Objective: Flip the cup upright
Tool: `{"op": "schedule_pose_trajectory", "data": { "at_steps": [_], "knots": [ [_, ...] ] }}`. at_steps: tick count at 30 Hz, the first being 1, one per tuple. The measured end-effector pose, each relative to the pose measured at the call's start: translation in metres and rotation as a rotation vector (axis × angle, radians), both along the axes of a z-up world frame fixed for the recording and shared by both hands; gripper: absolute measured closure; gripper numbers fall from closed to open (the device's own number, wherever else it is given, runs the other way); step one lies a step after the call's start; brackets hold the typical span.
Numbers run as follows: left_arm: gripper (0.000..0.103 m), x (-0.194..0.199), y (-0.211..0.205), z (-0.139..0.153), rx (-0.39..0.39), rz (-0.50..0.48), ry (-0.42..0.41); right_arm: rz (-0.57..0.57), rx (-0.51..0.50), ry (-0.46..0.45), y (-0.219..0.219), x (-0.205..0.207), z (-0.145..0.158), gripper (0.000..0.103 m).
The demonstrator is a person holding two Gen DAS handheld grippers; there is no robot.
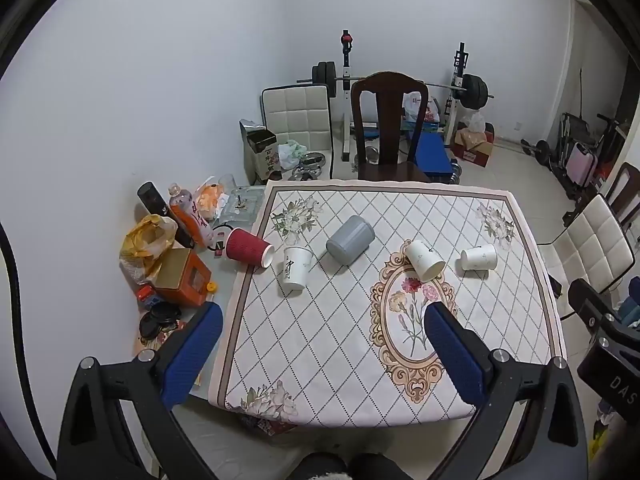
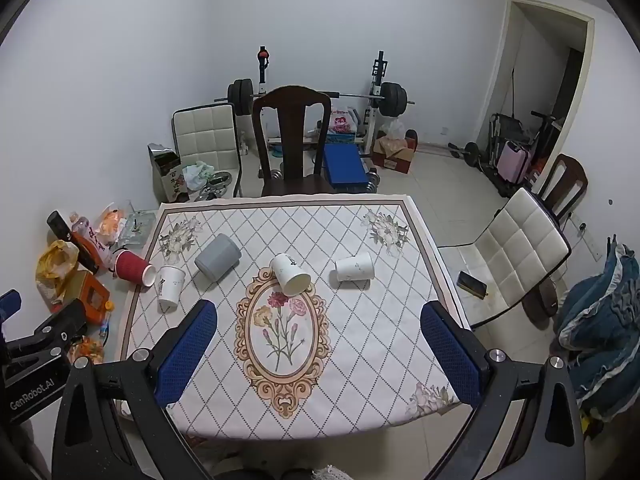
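Approach had not begun: both the left gripper (image 1: 323,322) and right gripper (image 2: 319,318) were held wide open and empty, well short of the toppled white paper cup (image 2: 290,273) at twelve o'clock, which a descent onto its sidewall was judged to be called for next.

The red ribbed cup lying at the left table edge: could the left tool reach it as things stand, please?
Probably yes: the left tool is open and empty, and only bare tablecloth lies between it and the red ribbed cup, though clutter crowds its far side.

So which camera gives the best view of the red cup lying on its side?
The left wrist view shows the red cup best: it is larger there, with its ribbed wall and white inside clear. The right wrist view shows the same cup smaller, near the left edge of the tablecloth, still fully visible.
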State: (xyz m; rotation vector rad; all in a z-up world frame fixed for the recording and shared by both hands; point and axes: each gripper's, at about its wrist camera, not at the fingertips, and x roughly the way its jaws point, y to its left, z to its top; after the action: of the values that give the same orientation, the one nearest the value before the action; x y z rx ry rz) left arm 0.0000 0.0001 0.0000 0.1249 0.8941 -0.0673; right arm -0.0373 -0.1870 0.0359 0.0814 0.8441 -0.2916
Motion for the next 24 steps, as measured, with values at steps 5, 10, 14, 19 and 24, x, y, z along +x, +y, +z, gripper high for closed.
{"op": "schedule_pose_trajectory", "data": {
  "at_steps": [5,10,14,19,24],
  "knots": [
    [0.000,-0.001,-0.003,0.000,-0.006,0.004,-0.007,-0.001,-0.003,0.001,-0.002,0.001,0.001,0.000],
    [0.000,-0.001,-0.011,0.001,-0.018,0.001,-0.007,0.002,-0.007,-0.004,0.001,0.001,0.000,0.000],
    [0.000,0.002,-0.015,0.001,-0.024,0.000,-0.008,0.000,-0.007,-0.004,-0.005,-0.001,0.005,0.000],
    [0.000,0.004,-0.012,0.003,-0.030,-0.002,-0.007,0.001,-0.005,-0.003,-0.010,0.004,0.004,0.000],
    [0.000,0.005,-0.015,0.003,-0.036,-0.004,-0.006,0.001,0.001,0.000,-0.013,0.006,0.006,0.000]
  ]
}}
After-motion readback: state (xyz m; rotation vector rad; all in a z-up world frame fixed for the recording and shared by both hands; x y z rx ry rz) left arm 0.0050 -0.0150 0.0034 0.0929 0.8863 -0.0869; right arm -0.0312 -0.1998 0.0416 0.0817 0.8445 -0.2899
